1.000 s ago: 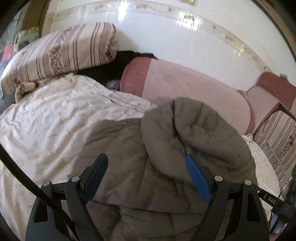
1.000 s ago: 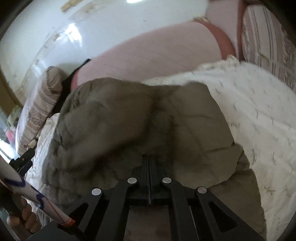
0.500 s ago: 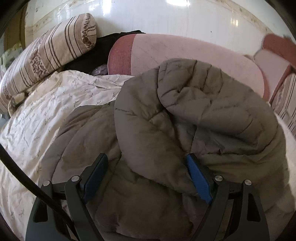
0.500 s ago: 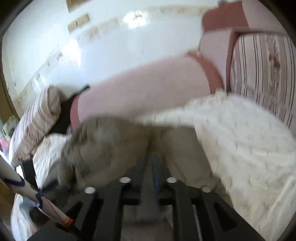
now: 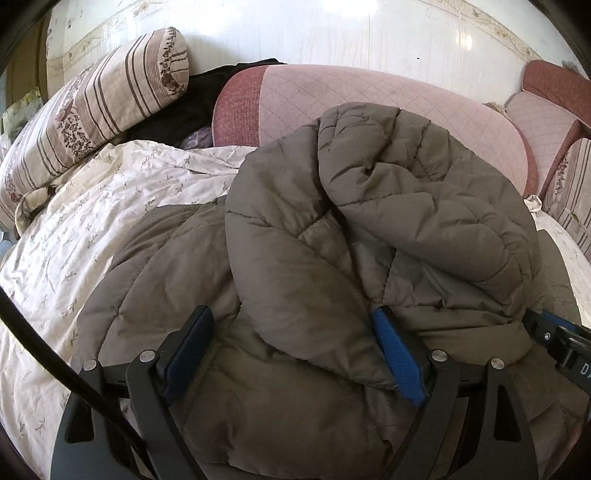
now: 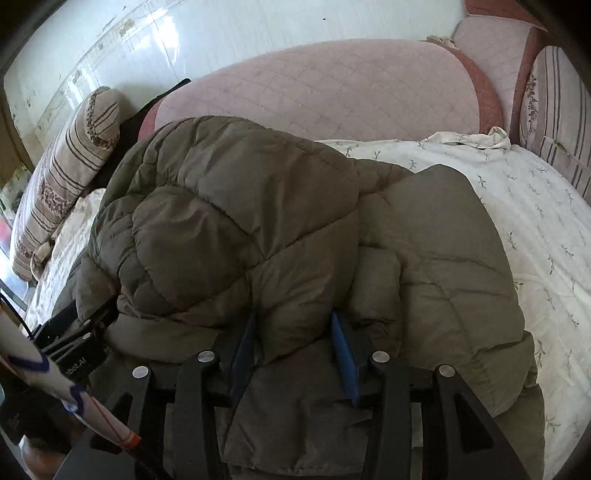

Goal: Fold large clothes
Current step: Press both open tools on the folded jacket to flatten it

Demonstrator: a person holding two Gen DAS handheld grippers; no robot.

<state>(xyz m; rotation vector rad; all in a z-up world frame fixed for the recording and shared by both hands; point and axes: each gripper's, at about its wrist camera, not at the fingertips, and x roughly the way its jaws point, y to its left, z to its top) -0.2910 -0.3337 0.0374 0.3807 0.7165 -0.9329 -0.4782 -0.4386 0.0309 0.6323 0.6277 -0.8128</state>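
Between both tongs (image 5: 295,343) (image 6: 295,343): quilted coat (image 5: 369,221).

My tongs' blue pads (image 5: 397,363) look like ribbed rubber on matt black plastic arms with shiny metal rivets (image 5: 439,356). The olive coat (image 5: 325,258) is quilted, puffy cloth with a soft, dull sheen. Beneath lies a crumpled cotton-like sheet (image 5: 92,221) printed with sprigs. The pink bolster (image 6: 332,92) is stitched, matt fabric; the wall (image 5: 332,33) is glossy.

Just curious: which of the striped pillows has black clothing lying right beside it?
The striped pillow at the left end; a black garment lies against it. The right-end one has none.
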